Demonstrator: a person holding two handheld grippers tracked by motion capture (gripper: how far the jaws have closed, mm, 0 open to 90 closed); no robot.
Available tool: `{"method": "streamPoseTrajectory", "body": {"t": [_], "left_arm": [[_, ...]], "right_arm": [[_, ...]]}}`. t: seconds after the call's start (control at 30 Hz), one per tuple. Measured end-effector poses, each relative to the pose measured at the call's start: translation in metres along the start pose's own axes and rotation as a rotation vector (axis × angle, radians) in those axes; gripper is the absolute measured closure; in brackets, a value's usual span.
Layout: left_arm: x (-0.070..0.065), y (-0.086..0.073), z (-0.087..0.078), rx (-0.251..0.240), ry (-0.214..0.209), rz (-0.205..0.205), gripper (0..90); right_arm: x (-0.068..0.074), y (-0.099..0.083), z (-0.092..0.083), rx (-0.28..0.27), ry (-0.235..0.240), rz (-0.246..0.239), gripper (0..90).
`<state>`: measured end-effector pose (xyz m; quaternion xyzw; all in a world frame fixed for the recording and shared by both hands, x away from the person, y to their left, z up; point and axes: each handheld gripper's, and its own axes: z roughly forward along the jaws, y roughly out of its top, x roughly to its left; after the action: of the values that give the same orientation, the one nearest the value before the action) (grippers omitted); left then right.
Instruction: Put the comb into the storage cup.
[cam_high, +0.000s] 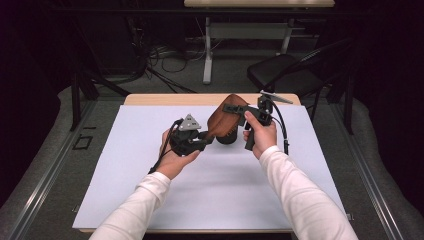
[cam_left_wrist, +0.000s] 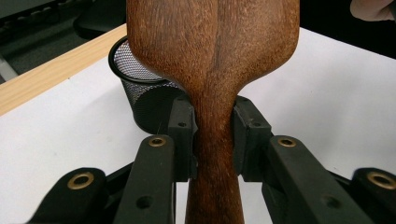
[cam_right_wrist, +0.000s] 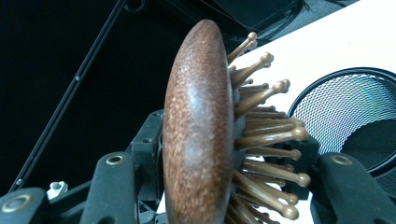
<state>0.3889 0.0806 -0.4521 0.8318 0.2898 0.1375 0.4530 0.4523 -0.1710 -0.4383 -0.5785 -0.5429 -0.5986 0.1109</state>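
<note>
A brown wooden hairbrush (cam_high: 226, 116) hangs in the air over the white mat, held from both ends. My left gripper (cam_high: 206, 138) is shut on its narrow handle (cam_left_wrist: 212, 154), the two pads pressing on either side of it. My right gripper (cam_high: 235, 109) is shut across the oval head (cam_right_wrist: 198, 130), one pad on the smooth back and the other against the wooden bristles (cam_right_wrist: 268, 137). A black mesh cup (cam_high: 227, 137) stands upright on the mat just under and behind the brush; its open rim (cam_right_wrist: 345, 116) faces up.
The white mat (cam_high: 150, 165) covers most of the wooden table (cam_high: 150, 99). A dark chair (cam_high: 285, 70) and a desk frame with cables stand on the floor beyond the far edge.
</note>
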Motion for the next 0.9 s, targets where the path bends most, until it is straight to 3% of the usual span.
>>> {"method": "streamPoseTrajectory", "body": {"t": [0.4, 0.57, 0.9], "left_arm": [[0.0002, -0.0008, -0.0005, -0.003, 0.005, -0.003, 70.4], [0.0006, -0.0008, -0.0019, -0.011, 0.005, -0.005, 69.8], [0.0019, -0.0015, -0.0036, -0.02, 0.011, -0.027, 64.0]], "right_arm": [[-0.0007, 0.0, -0.0006, 0.021, 0.016, 0.019, 46.4], [-0.0008, -0.0002, 0.0, -0.002, 0.029, 0.037, 46.7], [-0.0051, 0.0013, -0.0032, 0.007, 0.03, 0.058, 47.1]]}}
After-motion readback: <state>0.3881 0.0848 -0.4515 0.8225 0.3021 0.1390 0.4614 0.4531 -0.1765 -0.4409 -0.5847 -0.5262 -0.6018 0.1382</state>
